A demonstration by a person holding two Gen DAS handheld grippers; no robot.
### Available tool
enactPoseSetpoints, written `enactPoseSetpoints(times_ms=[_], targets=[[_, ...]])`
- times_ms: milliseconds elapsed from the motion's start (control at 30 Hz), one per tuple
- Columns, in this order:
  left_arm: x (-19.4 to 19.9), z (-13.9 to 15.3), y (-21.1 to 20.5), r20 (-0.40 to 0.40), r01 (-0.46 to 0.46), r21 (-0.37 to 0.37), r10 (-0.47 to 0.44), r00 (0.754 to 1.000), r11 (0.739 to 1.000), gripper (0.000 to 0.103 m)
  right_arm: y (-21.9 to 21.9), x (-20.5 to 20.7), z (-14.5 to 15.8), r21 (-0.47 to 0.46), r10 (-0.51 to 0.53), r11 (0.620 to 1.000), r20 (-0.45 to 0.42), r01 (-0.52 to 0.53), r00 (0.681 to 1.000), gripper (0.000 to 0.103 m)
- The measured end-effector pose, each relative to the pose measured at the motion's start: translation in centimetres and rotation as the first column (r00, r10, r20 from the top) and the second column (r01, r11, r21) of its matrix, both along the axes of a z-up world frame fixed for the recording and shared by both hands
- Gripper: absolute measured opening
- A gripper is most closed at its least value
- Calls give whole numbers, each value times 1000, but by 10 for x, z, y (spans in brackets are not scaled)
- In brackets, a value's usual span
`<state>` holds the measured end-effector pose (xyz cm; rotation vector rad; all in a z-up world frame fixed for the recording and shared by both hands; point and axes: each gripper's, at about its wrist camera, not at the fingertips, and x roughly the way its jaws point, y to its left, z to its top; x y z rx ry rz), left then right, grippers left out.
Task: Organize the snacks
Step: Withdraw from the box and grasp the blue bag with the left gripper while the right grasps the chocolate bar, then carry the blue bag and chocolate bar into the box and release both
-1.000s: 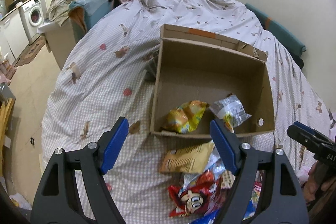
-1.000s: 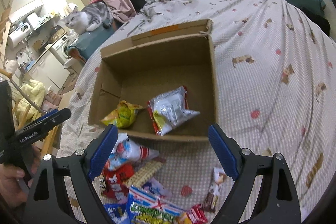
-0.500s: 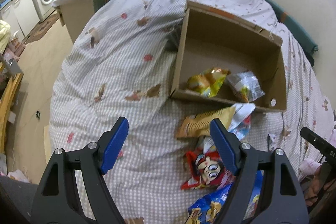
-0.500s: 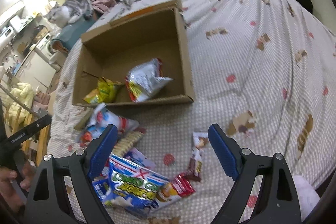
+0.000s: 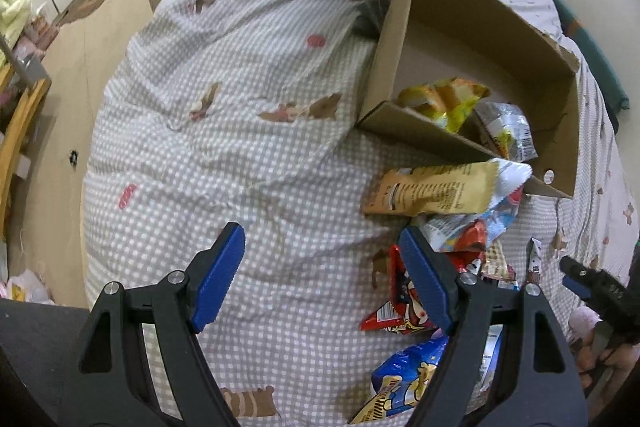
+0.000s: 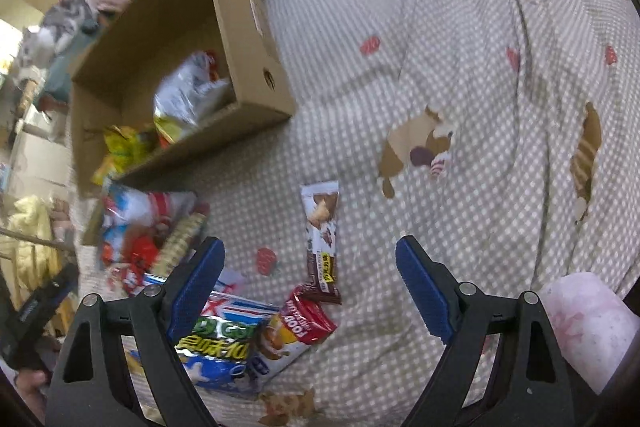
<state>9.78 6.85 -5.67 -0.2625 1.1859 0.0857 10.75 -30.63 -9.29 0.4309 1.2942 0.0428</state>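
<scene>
Both grippers are hovering over the bed [image 5: 248,131]: left gripper [image 5: 320,279] gaping wide and empty, right gripper [image 6: 310,287] closing around nothing, snacks [image 6: 224,339] lying beside the cardboard box [image 6: 244,27].

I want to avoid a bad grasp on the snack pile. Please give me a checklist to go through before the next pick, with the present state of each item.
1. Left hand-held gripper empty: ok, only checked bedcover shows between its fingers.
2. Right hand-held gripper empty: ok; jaws closing, pads not touching the long brown chocolate bar wrapper between them.
3. Brown cardboard box has room: ok, only a yellow snack bag and a silver snack bag inside.
4. Chocolate bar lies apart from the pile: ok.
5. Beige cracker packet free to lift: cannot tell, it overlaps other packets.
</scene>
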Motion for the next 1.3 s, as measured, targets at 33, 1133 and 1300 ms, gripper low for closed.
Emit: enactPoseSetpoints(times_ms=[33, 1133, 1300], targets=[[0, -4, -2, -16, 7, 0, -7, 1000, 1000, 77, 7, 4, -7, -11, 31, 999, -24, -32, 999, 77], [-55, -75, -116, -237, 440, -138, -461, 855, 887, 72, 31, 13, 8, -10, 100, 995, 57, -100, 993, 19], [-52, -72, -116, -231, 448, -162, -475, 849, 879, 43, 34, 9, 11, 1, 106, 994, 70, -106, 992, 19]])
